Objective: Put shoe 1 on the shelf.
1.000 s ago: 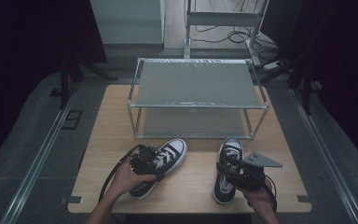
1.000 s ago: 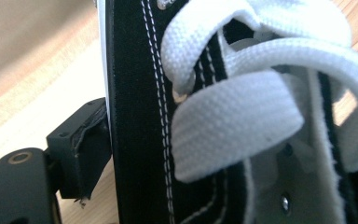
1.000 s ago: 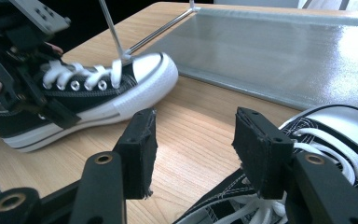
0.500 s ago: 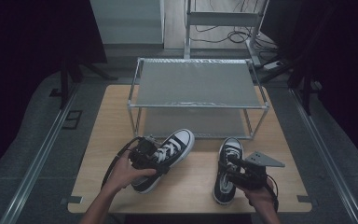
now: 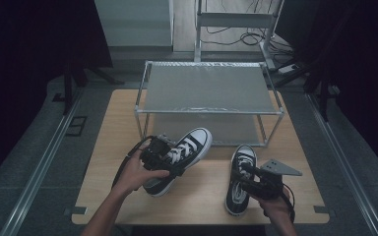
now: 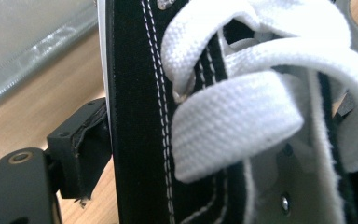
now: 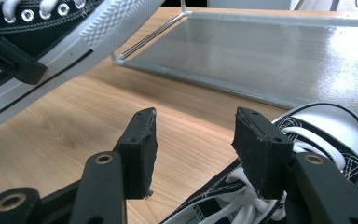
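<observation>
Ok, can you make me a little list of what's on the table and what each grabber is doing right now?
table: wooden top, seen from above
rack: metal two-shelf rack at the far side
left shoe: black-and-white sneaker, toe lifted and pointing toward the rack
left gripper: left gripper, jaws shut on the left shoe's side by the laces
right shoe: matching sneaker lying flat on the table, toe toward the rack
right gripper: right gripper, jaws open, just above the right shoe's laces, holding nothing
shelves: no shoes on them
</observation>
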Demonstrator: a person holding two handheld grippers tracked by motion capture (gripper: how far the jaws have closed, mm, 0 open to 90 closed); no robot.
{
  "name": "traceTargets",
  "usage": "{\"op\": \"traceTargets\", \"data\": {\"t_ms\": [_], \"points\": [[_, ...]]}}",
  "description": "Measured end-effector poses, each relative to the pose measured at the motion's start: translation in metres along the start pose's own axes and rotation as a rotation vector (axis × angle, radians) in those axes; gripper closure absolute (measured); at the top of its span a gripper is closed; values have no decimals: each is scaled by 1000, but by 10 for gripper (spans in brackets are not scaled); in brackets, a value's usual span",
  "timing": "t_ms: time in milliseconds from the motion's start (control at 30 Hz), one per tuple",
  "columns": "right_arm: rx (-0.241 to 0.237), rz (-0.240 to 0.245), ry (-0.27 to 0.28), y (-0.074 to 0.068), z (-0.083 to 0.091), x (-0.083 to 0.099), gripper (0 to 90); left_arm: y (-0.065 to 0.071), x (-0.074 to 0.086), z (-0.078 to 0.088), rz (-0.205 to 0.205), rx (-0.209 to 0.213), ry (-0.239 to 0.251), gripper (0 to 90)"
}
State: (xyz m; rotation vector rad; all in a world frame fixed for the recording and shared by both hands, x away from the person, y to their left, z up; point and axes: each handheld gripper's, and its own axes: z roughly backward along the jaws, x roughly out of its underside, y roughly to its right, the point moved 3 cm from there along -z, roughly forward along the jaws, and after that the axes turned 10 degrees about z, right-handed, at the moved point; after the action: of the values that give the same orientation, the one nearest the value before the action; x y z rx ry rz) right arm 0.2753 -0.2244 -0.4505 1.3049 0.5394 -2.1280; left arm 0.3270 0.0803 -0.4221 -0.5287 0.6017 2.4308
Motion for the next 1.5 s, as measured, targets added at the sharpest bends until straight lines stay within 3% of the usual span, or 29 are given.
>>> {"op": "traceTargets", "data": {"t_ms": [467,1067,1500], "points": [[11,-17,0,4,0,2,493,15,-30,18,-41,14,15,167],[3,-26,-7,5,-1,3,493,29,-72,45,-34,28,70,167],[0,-29,-8,6,0,3,494,14,-111,57,59,31,109,166]]}}
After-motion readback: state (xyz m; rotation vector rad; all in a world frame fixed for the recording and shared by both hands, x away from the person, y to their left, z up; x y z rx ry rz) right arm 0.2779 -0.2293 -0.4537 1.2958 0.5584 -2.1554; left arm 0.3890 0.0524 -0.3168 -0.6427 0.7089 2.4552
